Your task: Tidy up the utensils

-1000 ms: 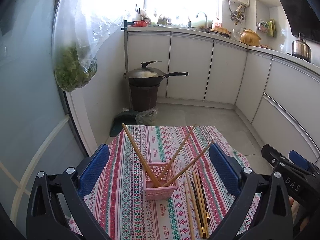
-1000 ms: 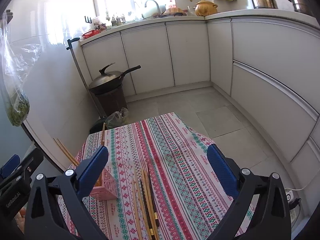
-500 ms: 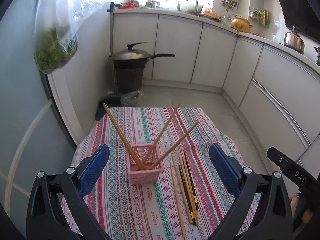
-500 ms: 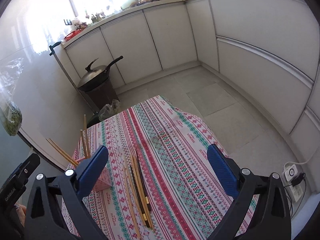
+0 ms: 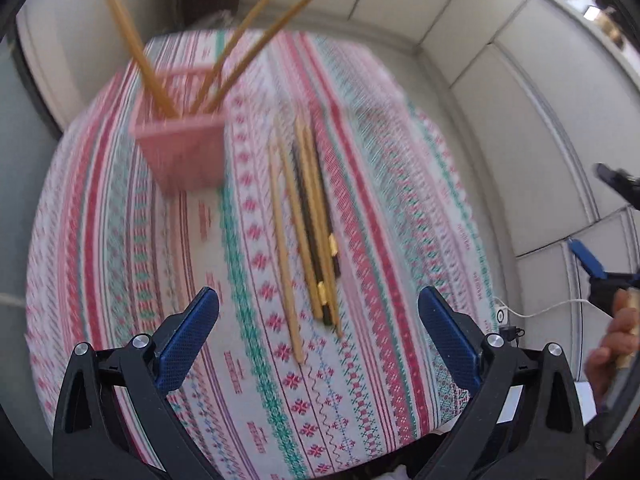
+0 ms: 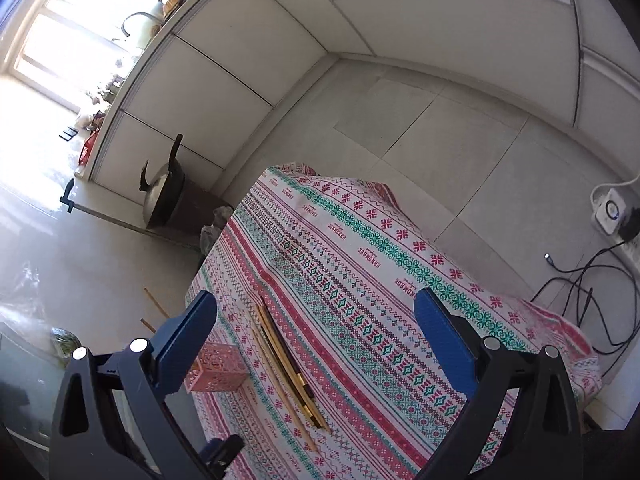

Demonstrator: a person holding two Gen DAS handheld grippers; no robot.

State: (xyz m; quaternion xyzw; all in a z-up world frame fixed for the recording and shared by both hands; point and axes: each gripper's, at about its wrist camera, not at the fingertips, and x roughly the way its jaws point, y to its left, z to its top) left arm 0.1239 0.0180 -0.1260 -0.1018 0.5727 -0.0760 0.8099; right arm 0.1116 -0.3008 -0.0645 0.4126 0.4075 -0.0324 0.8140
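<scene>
Both tools gape empty: left tool point(image 5: 318, 320), right tool point(image 6: 316, 326). Loose chopsticks point(image 5: 308, 232) lie mid-surface, just beside pink basket point(image 5: 182, 152). Risk: bundled sticks scatter; light basket tips.

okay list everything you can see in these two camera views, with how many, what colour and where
tablecloth: one, white with red and green patterned stripes, covering the table
holder basket: one, pink, far left part of the cloth
chopsticks in basket: about four, light wood, leaning outward
loose chopsticks: about six, light wood and dark with gold bands, lying bundled right of the basket
wok with lid: one, dark, on a brown stand on the floor
cabinets: white, along the walls
power strip and cables: white and black, on the floor
left gripper: blue pads, open, above the loose chopsticks
right gripper: blue pads, open, above the cloth
hand: one, right edge of left view
</scene>
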